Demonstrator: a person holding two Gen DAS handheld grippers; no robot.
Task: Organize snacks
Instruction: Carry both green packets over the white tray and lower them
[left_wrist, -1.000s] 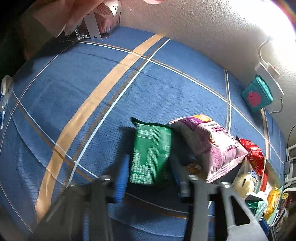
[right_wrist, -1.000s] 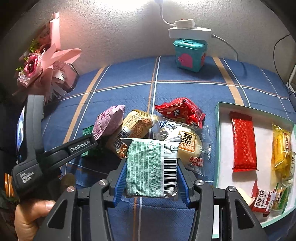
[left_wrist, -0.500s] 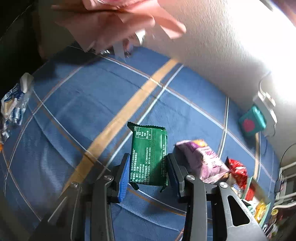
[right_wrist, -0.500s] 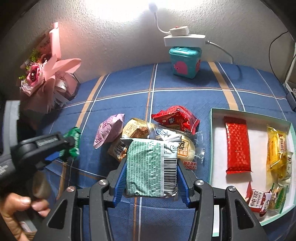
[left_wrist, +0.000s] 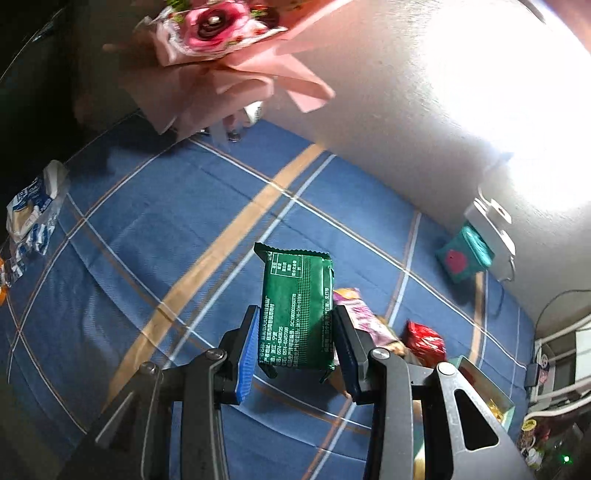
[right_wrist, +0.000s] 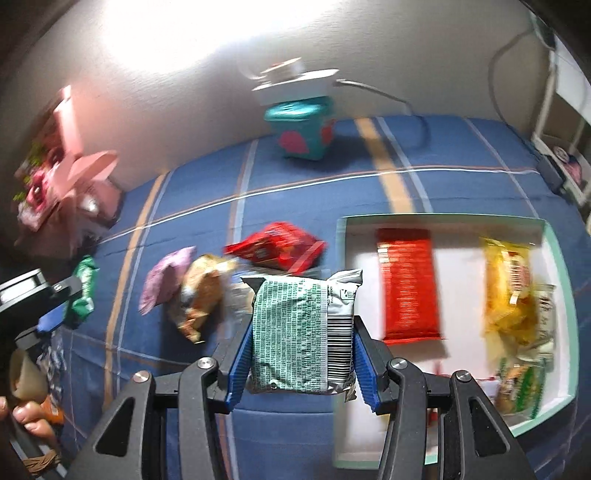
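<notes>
My left gripper (left_wrist: 295, 325) is shut on a dark green snack packet (left_wrist: 297, 310) and holds it up above the blue cloth; it also shows at the left of the right wrist view (right_wrist: 83, 288). My right gripper (right_wrist: 303, 350) is shut on a pale green and silver packet (right_wrist: 303, 332), held above the cloth near the left rim of the white snack box (right_wrist: 341, 258). A purple packet (right_wrist: 166, 284), a tan packet (right_wrist: 201, 295) and a red packet (right_wrist: 277, 247) lie in a pile on the cloth.
The box holds a red bar (right_wrist: 406, 284), a yellow packet (right_wrist: 508, 288) and several small snacks. A pink bouquet (left_wrist: 221, 74) stands at the back left. A teal tin (right_wrist: 301, 133) with a white power strip sits by the wall. A blue-white wrapper (left_wrist: 31, 214) lies far left.
My left gripper has closed on the green packet and lifted it off the cloth. My right gripper has moved right toward the box with its packet.
</notes>
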